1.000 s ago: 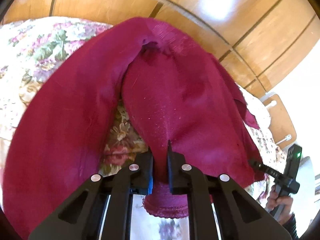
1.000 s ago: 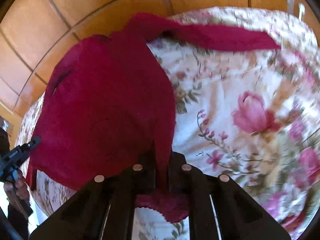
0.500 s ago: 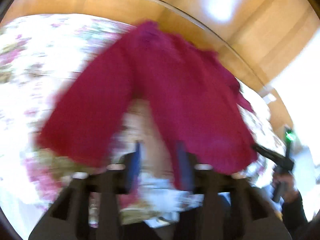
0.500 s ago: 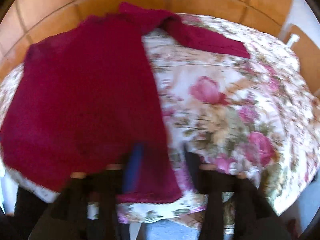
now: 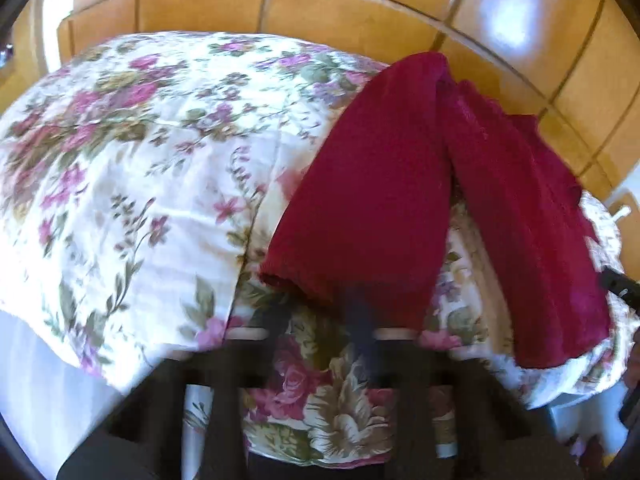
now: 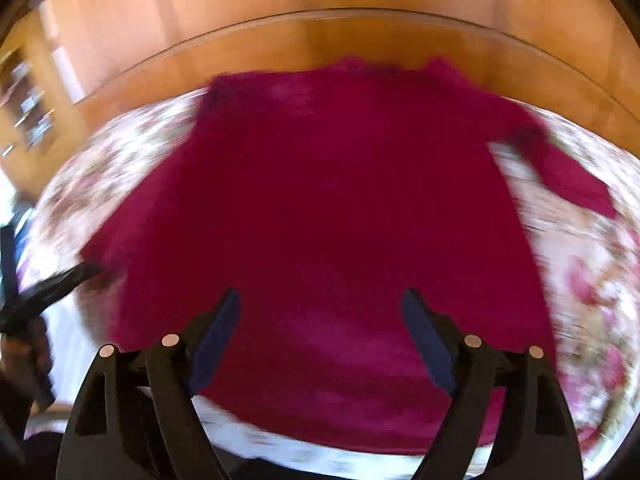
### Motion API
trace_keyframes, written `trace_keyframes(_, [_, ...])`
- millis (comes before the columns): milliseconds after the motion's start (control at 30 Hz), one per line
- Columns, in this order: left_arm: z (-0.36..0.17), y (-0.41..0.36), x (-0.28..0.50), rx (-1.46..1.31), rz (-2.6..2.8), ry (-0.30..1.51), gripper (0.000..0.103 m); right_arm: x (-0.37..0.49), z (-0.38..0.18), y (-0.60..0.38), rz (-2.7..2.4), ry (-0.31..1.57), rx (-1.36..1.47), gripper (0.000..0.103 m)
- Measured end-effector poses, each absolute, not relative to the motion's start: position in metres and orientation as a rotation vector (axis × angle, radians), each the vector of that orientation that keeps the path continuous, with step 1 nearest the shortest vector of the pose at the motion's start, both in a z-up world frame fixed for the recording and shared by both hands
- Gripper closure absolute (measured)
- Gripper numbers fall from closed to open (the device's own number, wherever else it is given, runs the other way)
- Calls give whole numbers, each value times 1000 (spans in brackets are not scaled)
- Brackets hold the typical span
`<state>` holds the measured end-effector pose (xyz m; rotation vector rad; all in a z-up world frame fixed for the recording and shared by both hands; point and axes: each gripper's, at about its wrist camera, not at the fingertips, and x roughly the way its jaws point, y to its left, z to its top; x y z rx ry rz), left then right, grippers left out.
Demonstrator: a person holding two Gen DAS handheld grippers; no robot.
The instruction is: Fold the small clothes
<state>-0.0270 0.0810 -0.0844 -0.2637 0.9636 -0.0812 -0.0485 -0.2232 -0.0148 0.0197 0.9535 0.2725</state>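
One crimson knit garment [image 6: 340, 200] lies spread on the worktop, which is covered by a floral cloth [image 5: 132, 184].

- Right wrist view, blurred: the garment fills the middle of the frame. Its far edge runs close to the worktop's far rim. One sleeve [image 6: 572, 180] stretches out to the right across the cloth.
- Right tongs [image 6: 320, 294]: wide apart and opening, with nothing gripped. The garment lies flat beneath them and shows in the gap between the two fingers. Its near hem runs just beyond their bases. Whether the fingertips touch the knit, I cannot tell.
- Left wrist view: the garment sits right of centre in two long panels with a narrow strip of cloth showing between them. The left panel's hem lies just ahead of the tongs.
- Left tongs [image 5: 318, 304]: badly blurred and closing. The fingers read as two dark streaks with a gap between them. Only floral cloth shows in that gap, and no knit is caught. The right-hand streak overlaps the hem in the picture; contact is unclear.
- From the right wrist, the left tongs show at the far left edge, by the garment's left side, with a hand [image 6: 24, 360] below them.
- Beyond the worktop is a floor [image 5: 360, 12] of shiny orange-brown tiles.
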Motion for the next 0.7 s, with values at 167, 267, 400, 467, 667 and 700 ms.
trace_keyframes(167, [-55,123,-9,-276,-16,860,99,-48,-19,-142,497,961,-44,21])
trace_keyframes(267, [-21,168,13,-266,108,749,99,-43,-25,-107,569,936,-128,22])
trace_keyframes(400, [29,236,59,-288,268,610,99,-32,-45,-77,506,948,-303,31])
trace_keyframes(467, [42,256,82,-307,303,586,99,-21,-62,-77,481,997,-335,54])
trace_keyframes(667, [50,285,129,-392,377,578,39,5,-56,-130,477,1076,-31,89])
trace_keyframes(700, [49,286,124,-413,380,551,33,12,-54,-148,503,1088,110,89])
